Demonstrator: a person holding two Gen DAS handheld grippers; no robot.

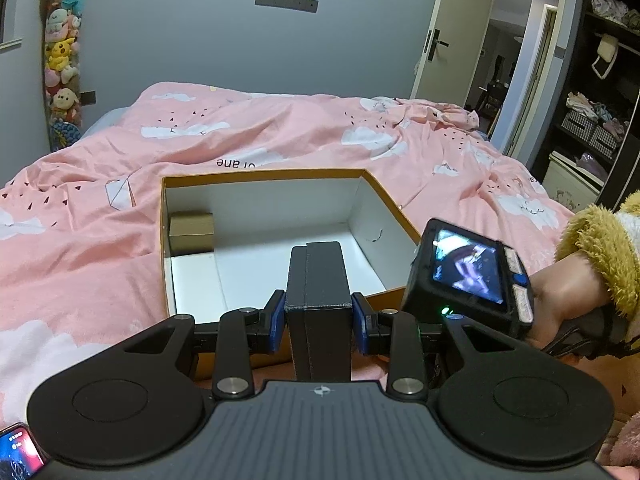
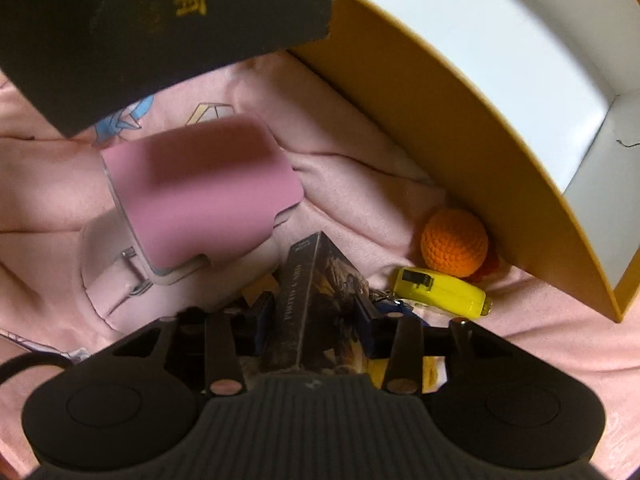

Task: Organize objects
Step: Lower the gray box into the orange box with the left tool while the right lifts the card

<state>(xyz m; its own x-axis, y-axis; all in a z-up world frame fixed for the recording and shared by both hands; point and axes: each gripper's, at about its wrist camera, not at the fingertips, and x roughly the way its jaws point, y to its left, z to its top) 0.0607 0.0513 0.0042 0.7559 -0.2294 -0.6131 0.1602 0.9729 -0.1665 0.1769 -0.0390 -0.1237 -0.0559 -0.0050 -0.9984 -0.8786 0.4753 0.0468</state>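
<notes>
A grey-blue wall (image 1: 240,48) backs the pink-quilted bed (image 1: 280,136), with an open door (image 1: 452,32) and what looks like dark wardrobe shelving (image 1: 600,92) at right.

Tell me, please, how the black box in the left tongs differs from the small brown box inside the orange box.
The black box is dark, tall and narrow; the brown box is tan and squat. The black box is clamped between the left tongs above the orange box's near edge; the brown box rests untouched in its far left corner. Both are closed cardboard boxes.

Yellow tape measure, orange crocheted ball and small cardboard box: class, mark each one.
yellow tape measure (image 2: 442,290), right wrist view, top of its casing
orange crocheted ball (image 2: 454,242), right wrist view, its centre
small cardboard box (image 1: 191,233), left wrist view, front face
</notes>
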